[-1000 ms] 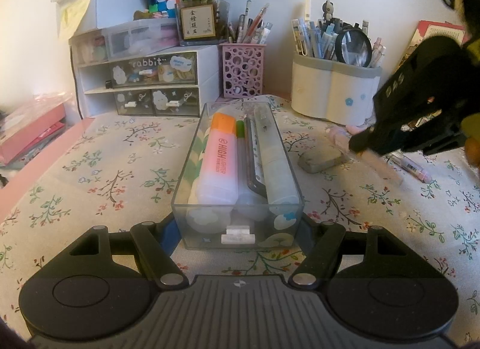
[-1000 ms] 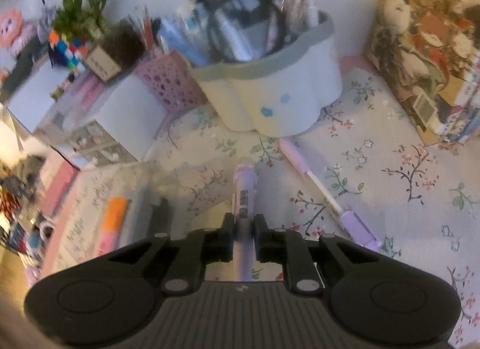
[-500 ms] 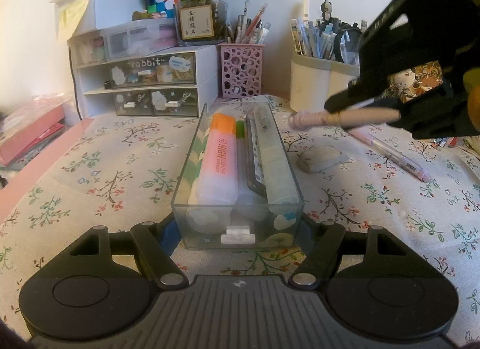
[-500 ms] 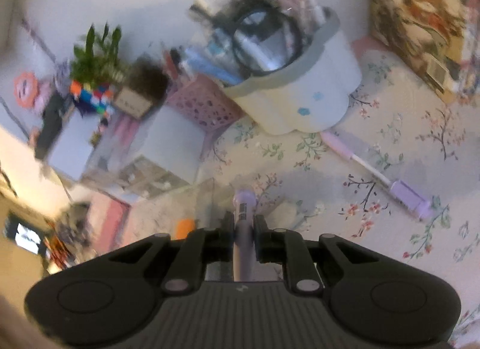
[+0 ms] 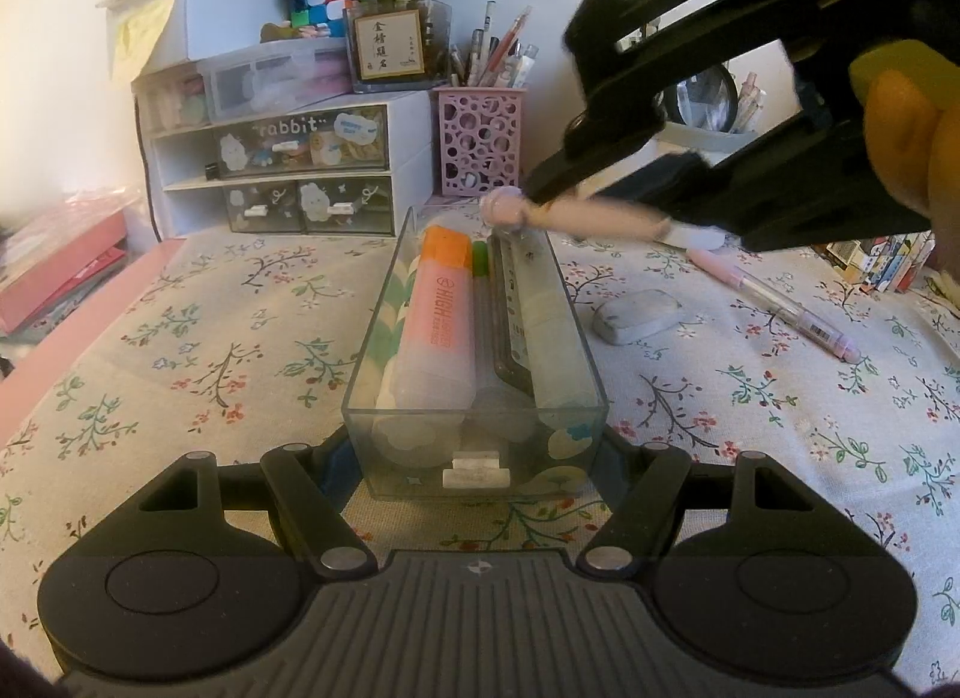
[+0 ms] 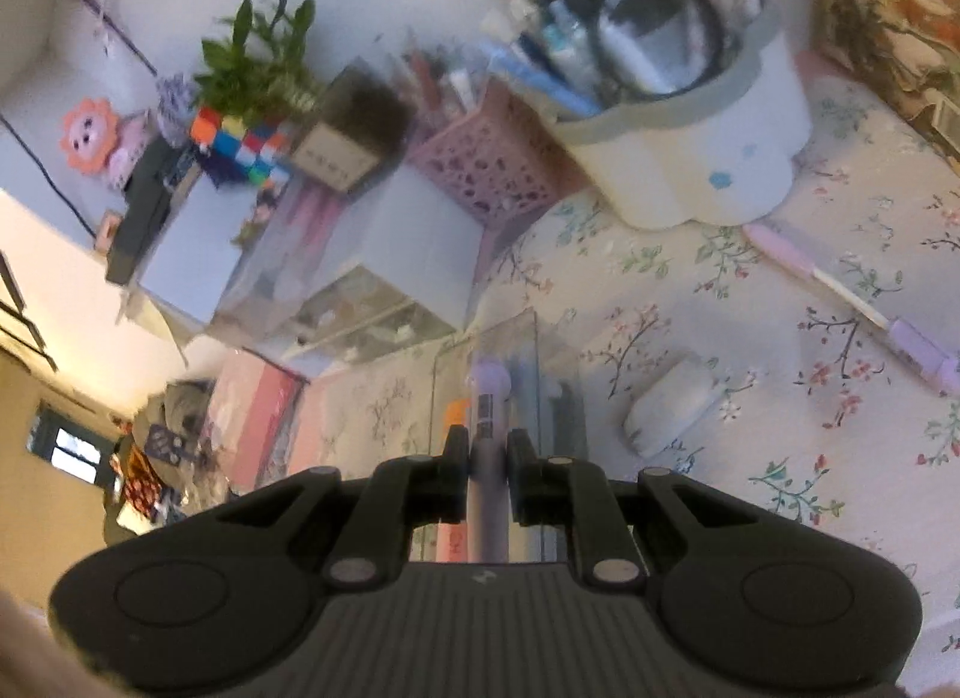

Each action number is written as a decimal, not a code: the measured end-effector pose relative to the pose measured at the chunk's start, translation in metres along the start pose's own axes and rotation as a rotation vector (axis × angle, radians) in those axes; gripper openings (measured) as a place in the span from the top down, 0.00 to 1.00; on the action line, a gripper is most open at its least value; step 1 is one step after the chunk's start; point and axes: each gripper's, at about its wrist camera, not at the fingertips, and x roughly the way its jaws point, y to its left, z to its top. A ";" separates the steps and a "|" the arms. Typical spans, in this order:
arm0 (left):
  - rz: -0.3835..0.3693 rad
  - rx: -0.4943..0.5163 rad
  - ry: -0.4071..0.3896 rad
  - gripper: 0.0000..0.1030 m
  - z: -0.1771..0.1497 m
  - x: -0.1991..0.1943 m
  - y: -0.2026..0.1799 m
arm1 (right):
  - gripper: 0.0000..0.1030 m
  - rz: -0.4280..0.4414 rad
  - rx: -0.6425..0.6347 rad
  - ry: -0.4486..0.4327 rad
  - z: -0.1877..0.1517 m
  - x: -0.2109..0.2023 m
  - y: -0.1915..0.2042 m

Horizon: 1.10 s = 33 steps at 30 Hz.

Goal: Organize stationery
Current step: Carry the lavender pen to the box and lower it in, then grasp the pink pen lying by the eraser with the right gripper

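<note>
Since a second ago my right gripper (image 6: 486, 446) has carried the pen (image 5: 576, 215) off the cloth (image 5: 180, 338) and across toward the tray (image 5: 474, 446); a second back it was low by the white holder (image 6: 708, 158), now the pen tip hangs over the tray's far end; left side hasn't budged.

Right jaws are clenched on the pen mid-barrel; its cap pokes out ahead of the fingers; nothing touches the tray yet, as far as I can tell.

Left gripper (image 5: 477, 494) has its jaws clamped against the tray's near end walls, holding it steady; tray already carries an orange highlighter (image 5: 441, 320) and other sticks laid lengthwise.

Key relation: tray's long axis runs straight away from the left camera; in that view the pen lies nearly crosswise to it, cap toward the left; from the right wrist view the pen points roughly along the tray. I judge it needs lining up with the tray's length before release, or it bridges the walls.

Second pen (image 5: 774, 302) and eraser (image 5: 636, 317) lie on the cloth right of the tray; right hand is nearer both.
</note>
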 end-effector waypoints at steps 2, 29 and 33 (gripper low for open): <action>-0.002 0.002 0.000 0.30 0.000 0.001 -0.001 | 0.91 -0.009 0.006 0.043 -0.002 0.006 0.000; -0.020 0.010 0.000 0.30 0.001 0.003 -0.001 | 0.83 -0.388 -0.366 -0.074 0.033 -0.023 -0.075; -0.019 0.011 0.000 0.30 0.001 0.003 -0.001 | 0.84 -0.472 -0.435 0.011 0.031 -0.002 -0.070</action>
